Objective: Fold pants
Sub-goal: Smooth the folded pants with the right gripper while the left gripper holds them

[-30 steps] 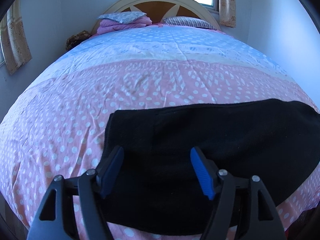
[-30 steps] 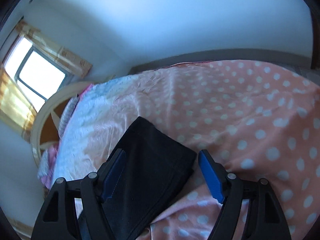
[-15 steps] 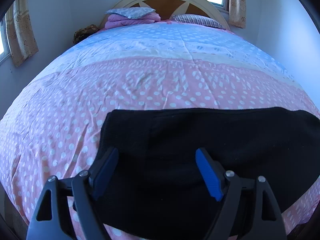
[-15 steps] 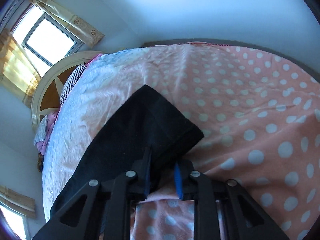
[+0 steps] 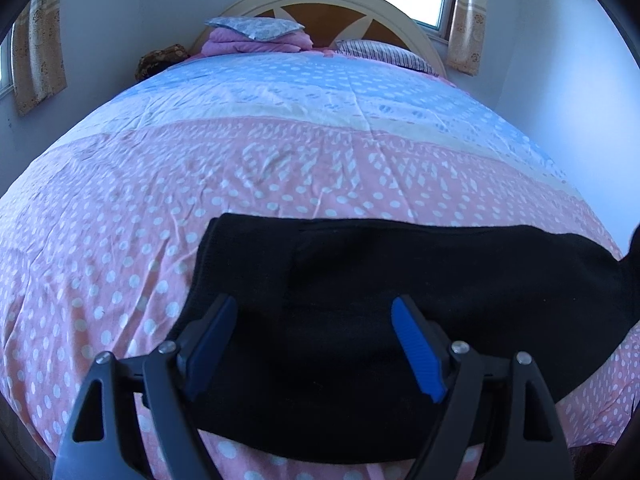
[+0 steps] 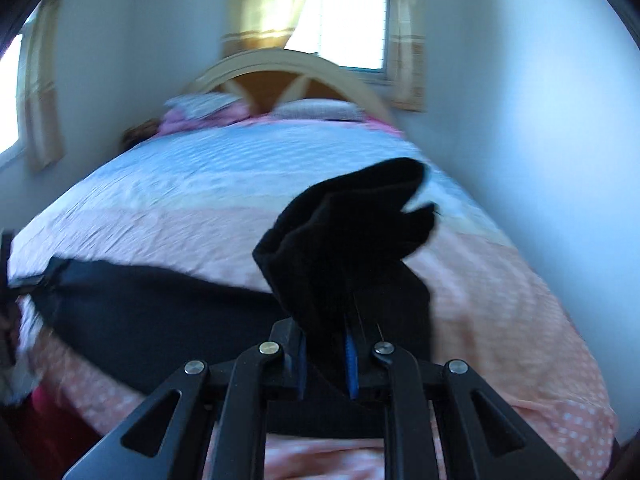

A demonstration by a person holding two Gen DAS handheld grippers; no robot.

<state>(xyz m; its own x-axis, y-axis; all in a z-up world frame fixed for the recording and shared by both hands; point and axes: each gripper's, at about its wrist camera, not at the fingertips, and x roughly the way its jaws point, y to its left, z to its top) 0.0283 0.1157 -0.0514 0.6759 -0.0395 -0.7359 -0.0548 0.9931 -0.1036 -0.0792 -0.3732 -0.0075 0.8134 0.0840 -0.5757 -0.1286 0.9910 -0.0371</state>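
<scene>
On the bed point(image 5: 280, 168), blurred right gripper point(image 6: 326, 364) jaws clamp the black pants point(image 5: 400, 300); left gripper point(image 5: 316, 344) jaws wide.

We see no words, numbers or signs to read here, not on any cloth, wall or tool at all.

1. The right wrist view is blurring throughout; the pillows point(image 6: 256, 112) and headboard point(image 6: 280, 76) are smearing, their patterns unreadable.
2. The black pants point(image 6: 344, 248) are bunching up between the right gripper point(image 6: 326, 364) fingers, hiding most of both blue pads.
3. In the left wrist view, the pants point(image 5: 420, 280) are running off the right edge, their end cut off.
4. The left gripper point(image 5: 316, 344) is hiding the cloth's near edge behind its arms.
5. A brown object point(image 5: 160, 60) beside the pillows is staying too small to identify.
</scene>
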